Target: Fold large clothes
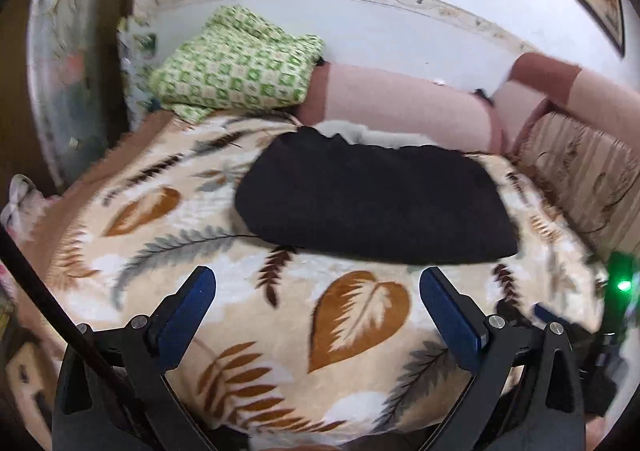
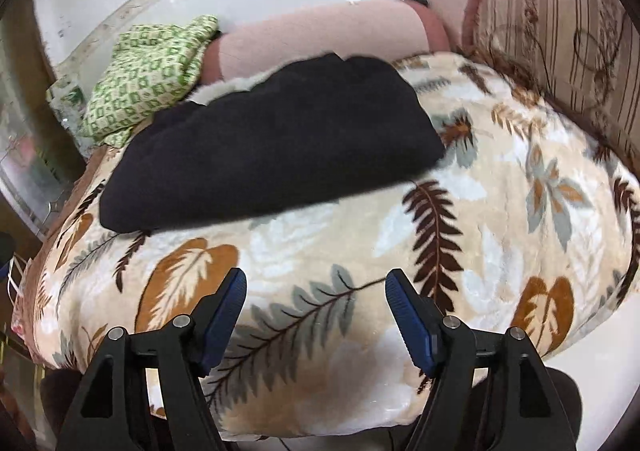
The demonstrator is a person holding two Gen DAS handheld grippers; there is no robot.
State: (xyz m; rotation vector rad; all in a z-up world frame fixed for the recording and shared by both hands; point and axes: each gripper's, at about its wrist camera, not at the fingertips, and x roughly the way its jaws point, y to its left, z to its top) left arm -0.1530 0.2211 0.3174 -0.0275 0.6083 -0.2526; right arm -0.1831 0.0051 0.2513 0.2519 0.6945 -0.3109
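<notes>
With the black garment point(image 1: 372, 199) lying folded on the bed point(image 1: 360, 331) just before the pink bolster point(image 1: 400, 103), keep both left tongs point(image 1: 318, 307) and right tongs point(image 2: 316, 315) released and empty, then square its edges.

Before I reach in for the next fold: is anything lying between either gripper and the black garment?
Nothing visible. Only bare leaf-print blanket lies between the open left gripper, the open right gripper and the black garment. The green checked cloth sits beyond it, by the wall.
</notes>
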